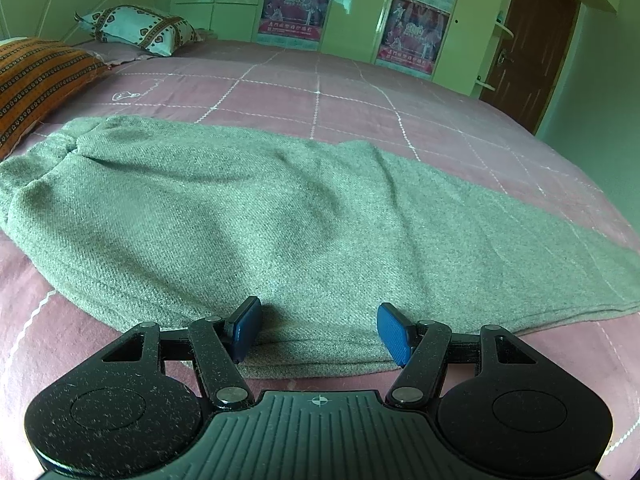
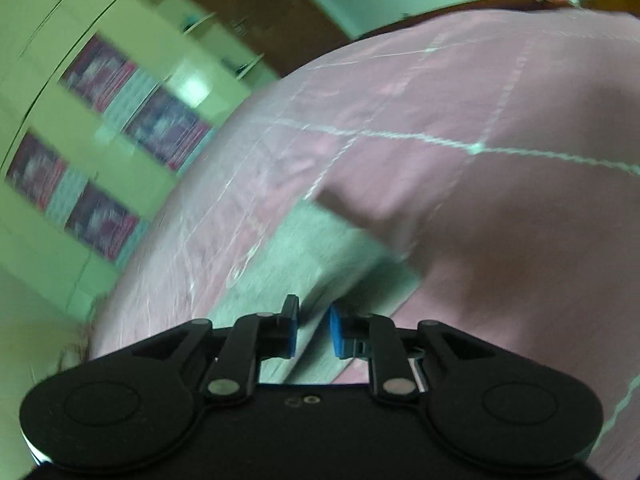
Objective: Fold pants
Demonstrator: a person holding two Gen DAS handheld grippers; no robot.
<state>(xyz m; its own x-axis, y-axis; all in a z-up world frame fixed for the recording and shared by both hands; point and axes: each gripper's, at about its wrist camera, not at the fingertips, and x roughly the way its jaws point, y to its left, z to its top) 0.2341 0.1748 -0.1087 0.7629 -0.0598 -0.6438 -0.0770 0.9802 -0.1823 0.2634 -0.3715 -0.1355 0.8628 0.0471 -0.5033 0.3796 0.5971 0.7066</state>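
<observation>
Leftmost in the left wrist view, an orange striped pillow (image 1: pixel 40 76) lies at the edge of the pink bedspread (image 1: pixel 320 96), with a white patterned pillow (image 1: pixel 138 30) behind it near the far wall. Grey-green pants (image 1: pixel 248 216) lie spread flat across the bedspread, bunched end near the striped pillow, the rest running out to the right edge of the frame. Left gripper (image 1: pixel 318 332) hangs just over the near hem of the pants, jaws apart, blue pads (image 1: pixel 394 332) clear of the cloth with only fabric showing below the gap, nothing pinched. Further back, green wardrobe doors carry two pink posters (image 1: pixel 412 32), and a brown door (image 1: pixel 532 44) stands at far right. Right wrist view is motion-blurred and tilted: wardrobe (image 2: pixel 80 152) with posters smeared along the left, pink bedspread (image 2: pixel 480 200) filling the middle and right. A strip of the pants (image 2: pixel 316 256) runs from mid-frame down toward the camera. Right gripper (image 2: pixel 313 332) sits low over that strip, jaws nearly together with a narrow slit between the blue pads (image 2: pixel 335 332); cloth shows through the slit, but blur means I cannot tell whether the pads pinch it or sit just above.
</observation>
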